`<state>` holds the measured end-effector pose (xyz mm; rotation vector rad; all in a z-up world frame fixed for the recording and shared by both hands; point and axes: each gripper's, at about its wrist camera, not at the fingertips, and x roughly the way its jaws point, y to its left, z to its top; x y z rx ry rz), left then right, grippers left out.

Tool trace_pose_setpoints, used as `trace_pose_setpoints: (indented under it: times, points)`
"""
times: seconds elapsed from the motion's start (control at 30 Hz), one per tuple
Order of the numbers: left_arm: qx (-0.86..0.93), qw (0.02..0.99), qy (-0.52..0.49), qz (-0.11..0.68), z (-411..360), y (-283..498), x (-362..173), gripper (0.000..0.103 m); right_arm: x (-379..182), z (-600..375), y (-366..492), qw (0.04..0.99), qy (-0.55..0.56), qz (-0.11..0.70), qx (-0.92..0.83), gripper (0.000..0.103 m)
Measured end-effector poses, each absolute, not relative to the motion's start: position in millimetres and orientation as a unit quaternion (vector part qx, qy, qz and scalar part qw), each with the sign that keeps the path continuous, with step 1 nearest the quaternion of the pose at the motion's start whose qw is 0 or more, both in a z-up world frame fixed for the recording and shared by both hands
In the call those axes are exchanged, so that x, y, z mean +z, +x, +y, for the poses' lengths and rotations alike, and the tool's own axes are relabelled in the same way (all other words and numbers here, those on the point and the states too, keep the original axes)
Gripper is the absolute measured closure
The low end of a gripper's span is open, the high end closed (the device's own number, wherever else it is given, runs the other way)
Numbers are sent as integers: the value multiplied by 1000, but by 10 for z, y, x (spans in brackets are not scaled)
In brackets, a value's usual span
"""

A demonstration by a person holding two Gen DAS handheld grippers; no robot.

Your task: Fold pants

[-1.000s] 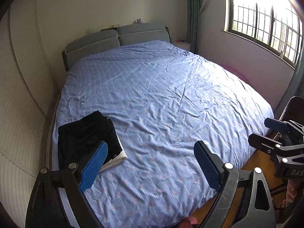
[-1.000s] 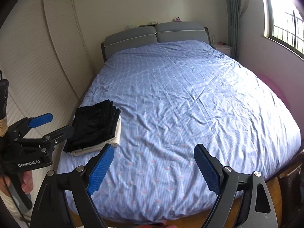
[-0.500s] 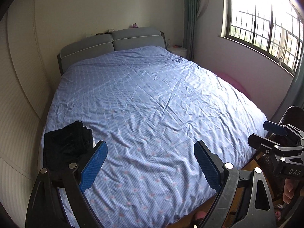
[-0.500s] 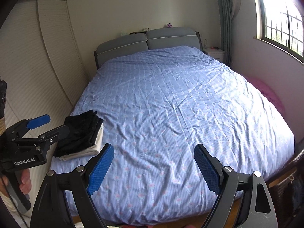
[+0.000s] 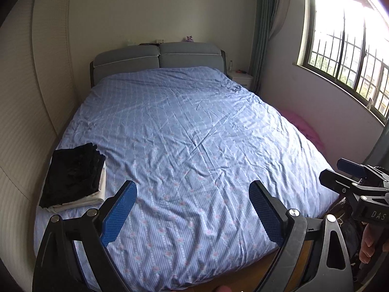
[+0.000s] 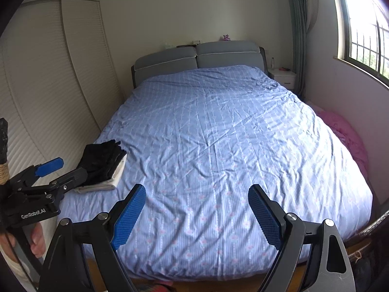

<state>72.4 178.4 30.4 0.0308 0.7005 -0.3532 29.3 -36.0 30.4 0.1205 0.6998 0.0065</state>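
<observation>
Lower left of both frames: black folded pants (image 5: 73, 172) lie on a white folded garment (image 5: 97, 198) at the bed (image 5: 194, 133) edge.
Change: both cameras now sit farther back than 1 second ago, so the fold looks finished.
Left gripper (image 5: 192, 209): spread, holding nothing.
Right gripper (image 6: 197, 213): spread, holding nothing.
Count: 2 grippers, 1 black pants, 1 white garment, 1 bed.

Light: daylight only, entering through the barred window (image 5: 350, 56) on the right; panes blown out to white glare. Bedspread (image 5: 194, 146) brightest on its right half, dimmer toward the left wall. Soft crease shadows across the fabric. Focus: sharp overall. Distortion: strong fisheye bending of walls and wardrobe doors (image 6: 60, 85); dark vignette at the corners.
</observation>
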Motion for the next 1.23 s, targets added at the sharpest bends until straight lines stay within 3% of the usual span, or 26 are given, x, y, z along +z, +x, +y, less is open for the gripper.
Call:
trace_pose_setpoints:
  times: [0.5,1.23]
  points:
    - [-150,937,26,316,1417,312,436,0,358,-728,-35,942,52,329,24,16]
    - [-150,940,30,305,1282,158,497,0,396,-894,-258,947,53,317,13,16]
